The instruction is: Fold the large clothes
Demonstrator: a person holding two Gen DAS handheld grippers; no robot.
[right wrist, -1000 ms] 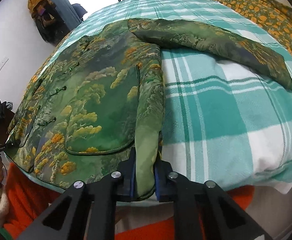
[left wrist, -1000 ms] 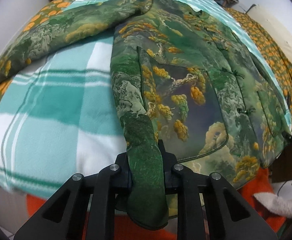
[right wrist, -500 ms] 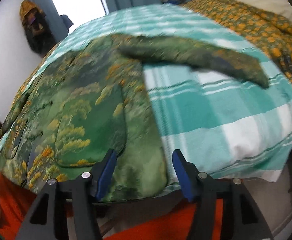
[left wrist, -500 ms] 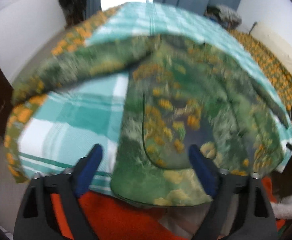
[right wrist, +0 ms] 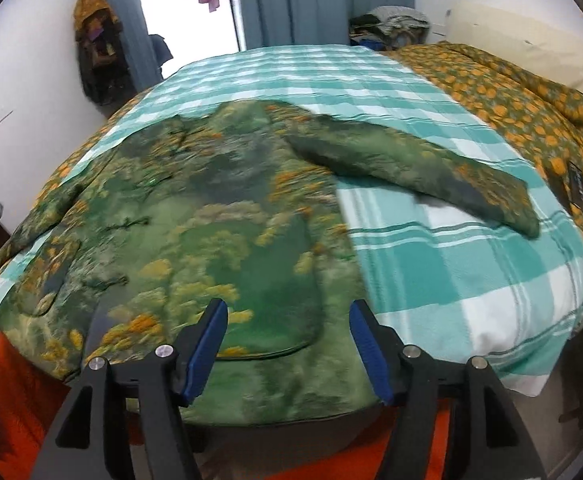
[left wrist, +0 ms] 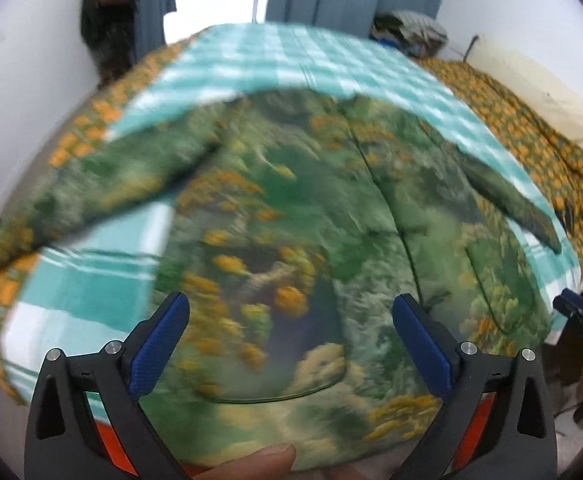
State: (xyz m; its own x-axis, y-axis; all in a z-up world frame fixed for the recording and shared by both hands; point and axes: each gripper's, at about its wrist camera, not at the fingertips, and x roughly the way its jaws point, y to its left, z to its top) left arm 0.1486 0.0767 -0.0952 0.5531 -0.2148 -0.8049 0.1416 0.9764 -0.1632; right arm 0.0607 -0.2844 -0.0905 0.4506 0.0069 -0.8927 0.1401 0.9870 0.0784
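Observation:
A green jacket (left wrist: pixel 291 200) with a yellow-and-orange landscape print lies spread front-up on the bed, hem toward me. One sleeve (left wrist: pixel 111 188) stretches left, and the other sleeve (right wrist: pixel 431 168) stretches right over the plaid blanket. My left gripper (left wrist: pixel 291 304) hovers above the hem near a patch pocket. Its jaws are opening wide and nothing is between the blue pads (left wrist: pixel 159 344). My right gripper (right wrist: pixel 288 308) hangs over the jacket's (right wrist: pixel 211 220) right hem corner. Its jaws are opening too, and they are clear of the cloth.
A teal-and-white plaid blanket (right wrist: pixel 471 272) covers the bed, with an orange-flowered quilt (right wrist: pixel 511 100) along its right side. An orange sheet (right wrist: pixel 23 392) hangs below the near edge. A thumb (left wrist: pixel 259 460) shows at the bottom. Curtains, a doorway and a clothes pile (right wrist: pixel 391 20) stand beyond.
Both grippers were shut on the jacket's hem edges. They let go, opened, and rose back from the bed, so the hem now lies flat.

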